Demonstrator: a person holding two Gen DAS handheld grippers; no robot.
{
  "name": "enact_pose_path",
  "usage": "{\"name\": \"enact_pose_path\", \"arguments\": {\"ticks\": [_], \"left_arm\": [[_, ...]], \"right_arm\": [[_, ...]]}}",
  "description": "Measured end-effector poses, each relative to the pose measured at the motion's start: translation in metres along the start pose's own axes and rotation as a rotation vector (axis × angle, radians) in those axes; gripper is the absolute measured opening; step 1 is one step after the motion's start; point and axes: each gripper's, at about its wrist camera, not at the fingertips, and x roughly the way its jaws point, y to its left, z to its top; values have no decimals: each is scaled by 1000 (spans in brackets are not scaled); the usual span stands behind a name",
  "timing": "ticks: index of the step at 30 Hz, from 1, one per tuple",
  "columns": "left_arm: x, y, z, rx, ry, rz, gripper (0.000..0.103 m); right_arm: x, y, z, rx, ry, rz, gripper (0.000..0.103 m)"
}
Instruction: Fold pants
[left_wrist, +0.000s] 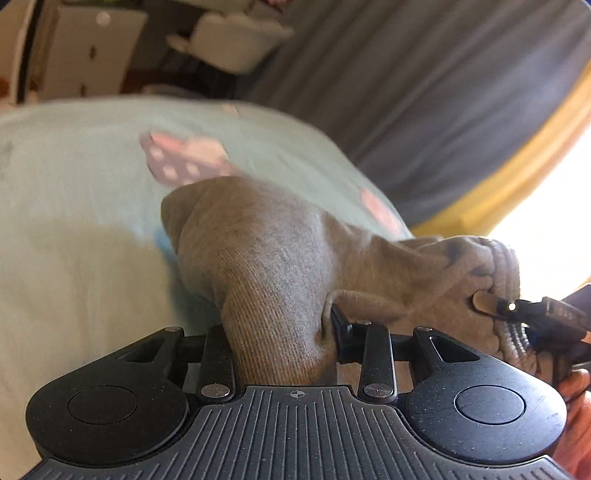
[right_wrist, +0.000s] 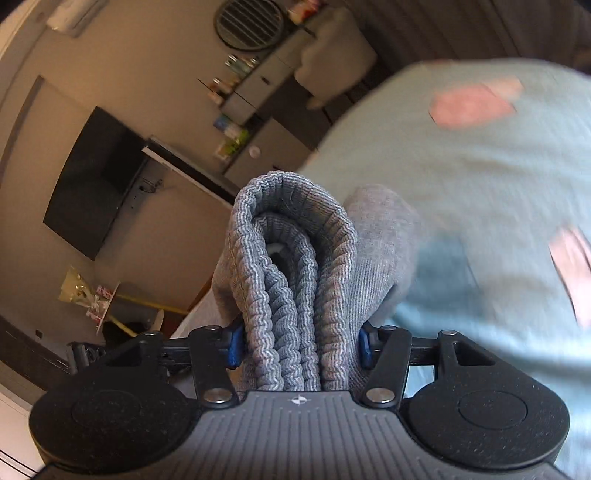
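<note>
Right wrist view: right gripper (right_wrist: 297, 347) clamps the pants (right_wrist: 291, 280) waistband; left gripper (left_wrist: 280, 332) apparently pinches their fabric, above the bedsheet (left_wrist: 74, 184).

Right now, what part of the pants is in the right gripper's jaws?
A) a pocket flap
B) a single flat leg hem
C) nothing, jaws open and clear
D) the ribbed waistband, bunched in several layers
D: in the right wrist view the right gripper is shut on the ribbed waistband of the pants, doubled over in several thick corded layers between the jaws.
</note>
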Motion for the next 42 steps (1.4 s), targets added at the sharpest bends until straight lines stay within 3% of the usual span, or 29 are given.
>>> {"name": "enact_pose_path", "arguments": {"ticks": [2, 3, 4, 5, 8, 9, 11, 14, 17, 20, 24, 28, 30, 32, 35, 37, 40, 42], "left_arm": [[-5, 3, 8, -30, -19, 7, 40], [-4, 8, 13, -64, -11, 26, 49], [-3, 13, 16, -89, -3, 68, 64], [-3, 18, 17, -110, 0, 130, 69], [-12, 27, 9, -101, -11, 273, 73], [-19, 27, 3, -77, -16, 297, 76], [-32, 25, -11, -56, -39, 316, 79], [-44, 18, -37, -77, -60, 286, 85], [-46, 2, -62, -43, -63, 325, 84], [-60, -17, -88, 29, -80, 411, 84], [-54, -49, -109, 223, -57, 429, 91], [-25, -56, -113, 303, -16, 481, 86], [-20, -49, -110, 270, -25, 553, 85], [-24, -37, -107, 174, -34, 573, 85], [-36, -28, -105, 67, -51, 567, 85], [-40, -35, -107, 73, -45, 575, 86], [-53, -49, -115, 109, -50, 654, 91], [-62, -56, -122, 105, -38, 660, 96]], "right_arm": [[7, 8, 16, -14, -8, 4, 56], [13, 12, 23, -22, -6, 0, 58], [19, 14, 29, -30, -3, -16, 68], [25, 16, 33, -38, 4, -58, 76], [31, 24, 33, -125, -48, -273, 82], [29, 26, 27, -143, -74, -302, 83], [22, 28, 13, -139, -83, -261, 84], [19, 33, -12, -195, -84, -257, 84], [31, 33, -34, -269, -70, -346, 85], [43, 35, -46, -338, -13, -549, 86], [23, 24, -52, -144, -49, -421, 86], [19, 41, -71, -206, -66, -396, 86], [23, 53, -78, -229, -64, -371, 86], [25, 59, -81, -246, -65, -370, 87], [33, 56, -79, -242, -25, -449, 87], [34, 55, -81, -254, -2, -516, 87], [20, 58, -98, -344, 32, -532, 89], [15, 63, -115, -423, 83, -549, 93]]}}
